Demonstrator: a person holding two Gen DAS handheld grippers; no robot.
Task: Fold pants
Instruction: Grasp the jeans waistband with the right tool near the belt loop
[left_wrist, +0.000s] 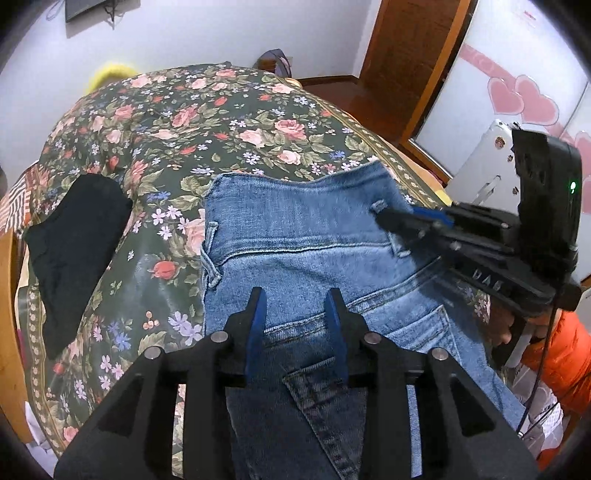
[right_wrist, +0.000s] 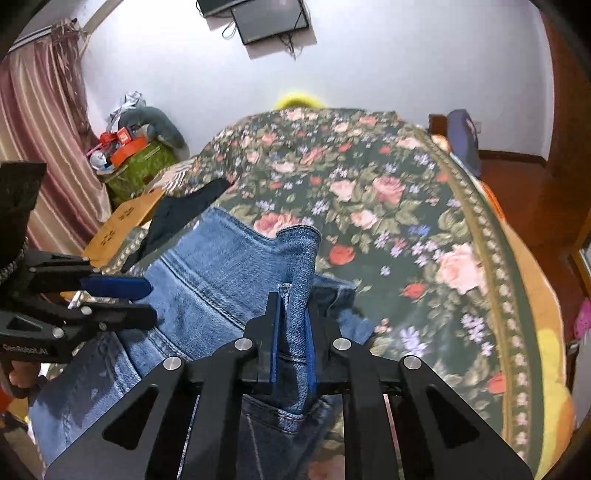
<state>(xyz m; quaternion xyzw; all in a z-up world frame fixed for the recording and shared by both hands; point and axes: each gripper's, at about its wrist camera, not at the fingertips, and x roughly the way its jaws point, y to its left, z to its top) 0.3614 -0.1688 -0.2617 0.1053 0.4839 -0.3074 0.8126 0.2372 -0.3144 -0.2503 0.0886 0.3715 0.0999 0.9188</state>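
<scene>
The jeans (left_wrist: 306, 236) are lying near the bed's (left_wrist: 155, 122) right edge. The right gripper (right_wrist: 291, 332) is pinching a waistband fold, probably to lift it. The left gripper (left_wrist: 295, 306) is standing part open above the denim, apparently gripping nothing.

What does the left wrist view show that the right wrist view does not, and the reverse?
Only the left wrist view shows the wardrobe door with pink hearts, the orange sleeve and the jeans' back pocket. Only the right wrist view shows the striped curtain, the cluttered green box and the right gripper clamped on a raised fold of the jeans. Both show the floral bedspread, the black garment, the wall screen and the left gripper, jaws apart over the denim.
</scene>
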